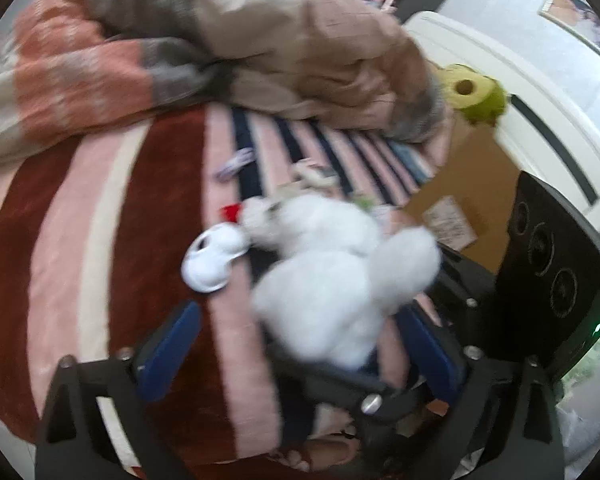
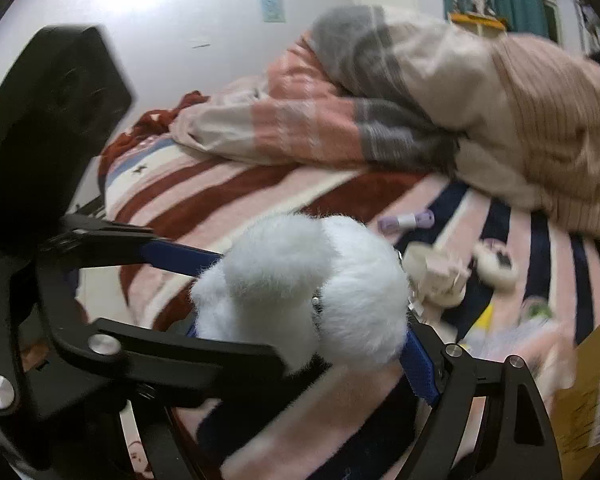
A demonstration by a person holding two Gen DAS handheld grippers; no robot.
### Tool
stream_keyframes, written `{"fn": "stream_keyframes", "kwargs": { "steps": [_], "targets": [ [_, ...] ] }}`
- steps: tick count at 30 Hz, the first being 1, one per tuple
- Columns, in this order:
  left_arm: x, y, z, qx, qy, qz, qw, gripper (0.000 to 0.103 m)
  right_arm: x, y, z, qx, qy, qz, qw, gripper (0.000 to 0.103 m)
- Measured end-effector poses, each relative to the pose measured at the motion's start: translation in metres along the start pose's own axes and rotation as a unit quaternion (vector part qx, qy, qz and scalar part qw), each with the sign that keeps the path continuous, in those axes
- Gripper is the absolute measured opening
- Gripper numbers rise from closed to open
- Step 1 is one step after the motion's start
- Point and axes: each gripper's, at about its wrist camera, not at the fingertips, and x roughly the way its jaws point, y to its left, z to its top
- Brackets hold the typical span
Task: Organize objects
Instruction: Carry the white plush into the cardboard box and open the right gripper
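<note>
Motion blur smears the white plush toy (image 1: pixel 332 276) in the left wrist view, its face unreadable. The toy hides the right gripper (image 2: pixel 300 300), so the pads' contact cannot be told. Small items (image 2: pixel 440 276) far right on the striped blanket (image 2: pixel 236 200) are too blurred to identify. The cardboard box (image 2: pixel 588 392) is cut off by the edge.

Left gripper (image 1: pixel 300 344): matte black angular frame, two blue rubbery finger pads (image 1: pixel 168 352), small silver screws at the finger pivots. Right gripper (image 2: pixel 300 292): same black frame, blue textured pads (image 2: pixel 420 368), round silver bolt heads on the linkage arms. Seen from the left wrist, the right unit carries a black housing (image 1: pixel 548 264) with three round recessed lenses and a small green light low on its edge. Seen from the right wrist, the left unit's housing (image 2: pixel 48 128) is plain black, blurred.
</note>
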Motion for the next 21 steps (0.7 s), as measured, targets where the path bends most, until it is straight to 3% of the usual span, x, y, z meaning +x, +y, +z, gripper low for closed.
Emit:
{"fn": "stream_keyframes", "kwargs": {
  "steps": [3, 6, 14, 21],
  "targets": [
    [-0.01, -0.014, 0.01, 0.019, 0.0, 0.006, 0.9998, 0.069, -0.014, 0.007, 0.014, -0.02, -0.008, 0.006, 1.0, 0.081],
    [-0.021, -0.027, 0.022, 0.029, -0.001, 0.006, 0.9996, 0.06, -0.026, 0.011, 0.028, -0.031, -0.012, 0.005, 0.999, 0.081],
    [-0.045, -0.079, 0.06, 0.093, -0.009, 0.015, 0.9955, 0.056, -0.076, 0.002, 0.065, -0.035, -0.03, -0.016, 0.999, 0.081],
    [-0.049, -0.149, 0.1, 0.159, -0.016, 0.011, 0.9871, 0.054, -0.135, -0.029, 0.083, -0.044, -0.056, -0.067, 0.995, 0.08]
  ]
}}
